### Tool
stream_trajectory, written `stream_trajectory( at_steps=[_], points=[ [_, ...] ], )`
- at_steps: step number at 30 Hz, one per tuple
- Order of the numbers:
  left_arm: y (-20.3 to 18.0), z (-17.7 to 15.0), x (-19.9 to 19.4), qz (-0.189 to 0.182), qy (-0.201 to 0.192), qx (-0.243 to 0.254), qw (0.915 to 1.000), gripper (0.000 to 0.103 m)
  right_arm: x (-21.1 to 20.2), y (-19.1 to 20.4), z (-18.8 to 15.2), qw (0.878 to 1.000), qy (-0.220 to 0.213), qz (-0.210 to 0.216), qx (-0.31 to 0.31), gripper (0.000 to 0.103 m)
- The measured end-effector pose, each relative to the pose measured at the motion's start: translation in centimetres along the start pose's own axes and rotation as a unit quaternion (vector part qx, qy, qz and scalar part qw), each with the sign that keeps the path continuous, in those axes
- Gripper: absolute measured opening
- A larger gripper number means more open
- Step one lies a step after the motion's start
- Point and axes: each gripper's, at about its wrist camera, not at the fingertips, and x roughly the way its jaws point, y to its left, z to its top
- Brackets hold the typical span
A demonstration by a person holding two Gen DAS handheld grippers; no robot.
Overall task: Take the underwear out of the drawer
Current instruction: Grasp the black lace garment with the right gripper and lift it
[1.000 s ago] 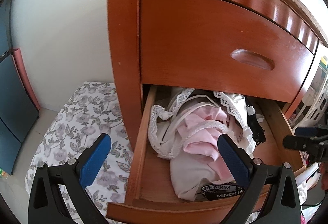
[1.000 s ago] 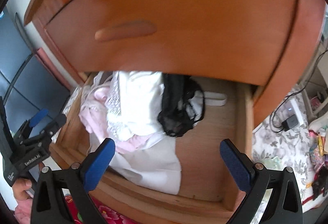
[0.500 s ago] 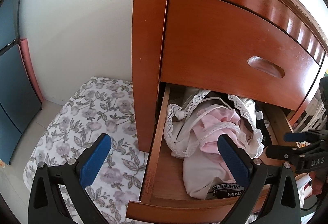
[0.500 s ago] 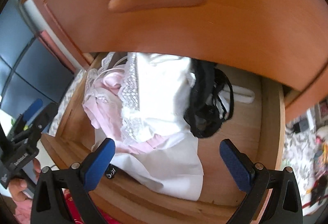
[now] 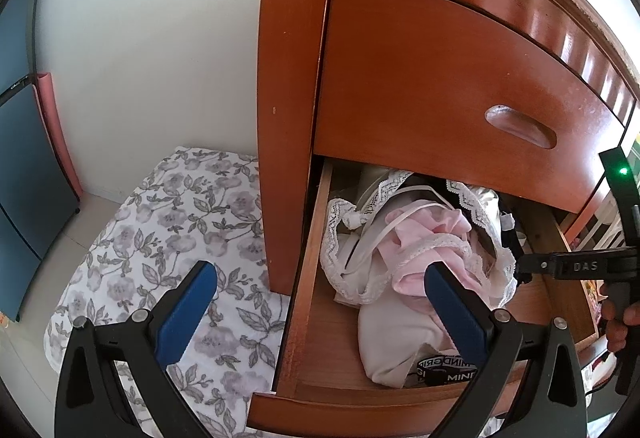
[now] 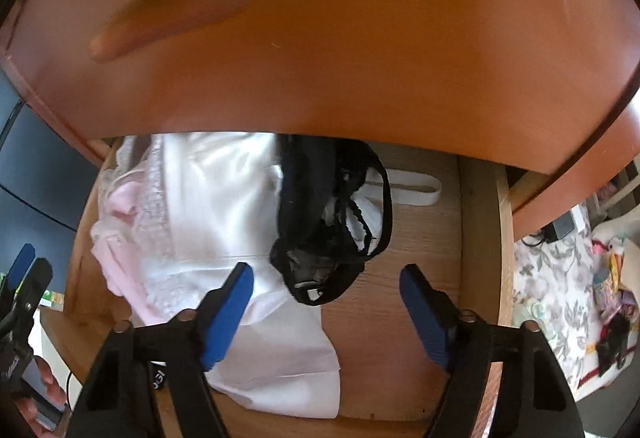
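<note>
The lower drawer (image 5: 306, 278) of a wooden dresser stands pulled out, holding a heap of underwear. Pink underwear (image 5: 420, 234) with white lace trim lies on a pale garment (image 5: 392, 342). In the right wrist view black lace underwear (image 6: 320, 238) lies beside a white satin piece (image 6: 216, 197). My right gripper (image 6: 326, 290) hangs just above the drawer floor, its jaws closing, with the black underwear's near end between the blue pads (image 6: 228, 306), which do not touch it. My left gripper (image 5: 320, 278) stays open and empty over the drawer's left wall.
The closed upper drawer front (image 5: 440, 97) overhangs the back of the open drawer. A white band (image 6: 416, 189) lies at the drawer's rear. A floral mat (image 5: 168, 238) covers the floor at left, by a blue cabinet (image 5: 20, 177). Clutter and a charger (image 6: 560, 230) lie at right.
My right gripper has dropped closer into the drawer over the black underwear, and its jaws have narrowed. The left wrist view has swung slightly left; its gripper stays open.
</note>
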Motion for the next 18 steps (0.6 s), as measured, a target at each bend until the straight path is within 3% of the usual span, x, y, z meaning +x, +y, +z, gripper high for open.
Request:
stream_trajectory(
  at_steps=[4,9,15,18],
  points=[
    [-0.1,0.0,0.0,0.002,0.002,0.002,1.0000,0.103,1.2,0.9,0.5,1.000,0.014,0.018,-0.012,0.053],
    [-0.1,0.0,0.1,0.002,0.003,0.004,1.0000,0.103,1.9,1.3,1.0,1.000,0.013,0.011,-0.021,0.028],
    [-0.2,-0.1,0.1,0.001,0.002,0.005,1.0000,0.103,2.6,1.7,1.2,0.999,0.009,-0.002,-0.035,0.011],
    [-0.1,-0.1,0.1,0.000,0.002,0.005,1.0000,0.103,2.4,2.0,1.1,0.999,0.006,0.001,-0.038,0.008]
  ],
)
